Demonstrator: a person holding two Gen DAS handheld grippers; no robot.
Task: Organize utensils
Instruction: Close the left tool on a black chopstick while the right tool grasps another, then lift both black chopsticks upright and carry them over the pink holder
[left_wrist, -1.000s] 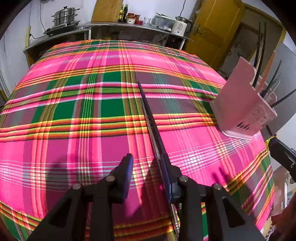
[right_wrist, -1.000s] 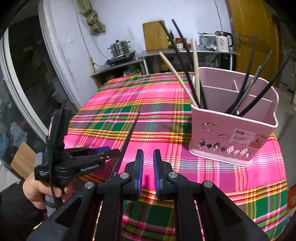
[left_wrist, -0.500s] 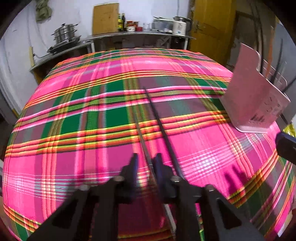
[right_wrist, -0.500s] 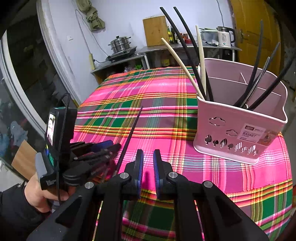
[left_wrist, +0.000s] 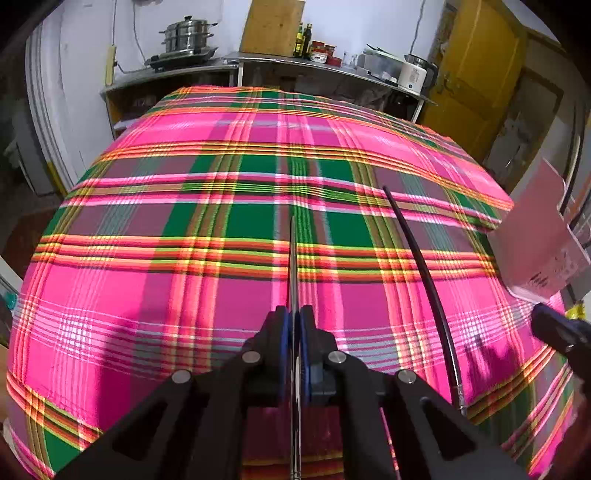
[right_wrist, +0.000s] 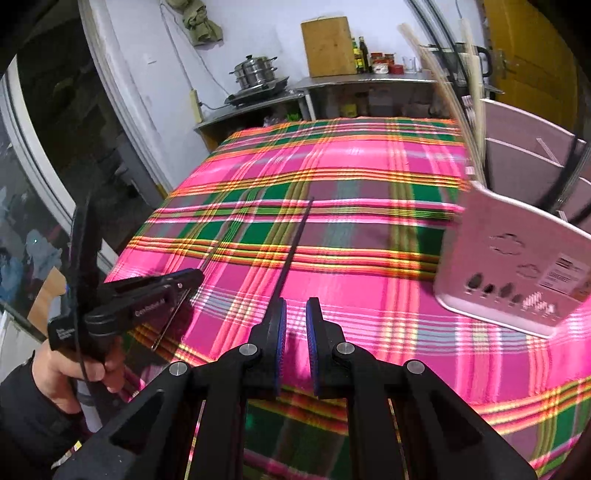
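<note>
Clamping a thin metal chopstick (left_wrist: 293, 258), the left gripper (left_wrist: 294, 325) has its blue pads pressed together on the rod, which runs straight away from the jaws toward the far side of the table and also trails back beneath them. Just closed, the jaws have the rod between them. A second, black chopstick (left_wrist: 424, 280) lies on the cloth to the right of that gripper, apart from it, its near end at the table's near edge. In the right wrist view the right gripper (right_wrist: 296, 321) stands narrowly parted with nothing between its pads, the black chopstick (right_wrist: 293, 247) running away from just beside its left finger. The pink utensil basket (right_wrist: 517, 266) sits at the right edge of the table, well apart from both grippers, with chopsticks standing in it. Bare plaid tablecloth (left_wrist: 184, 295) fills the middle and far side. A steel counter (left_wrist: 317, 64) with a stacked pot (left_wrist: 188, 35) stands beyond, a yellow door (left_wrist: 476, 70) at far right.
</note>
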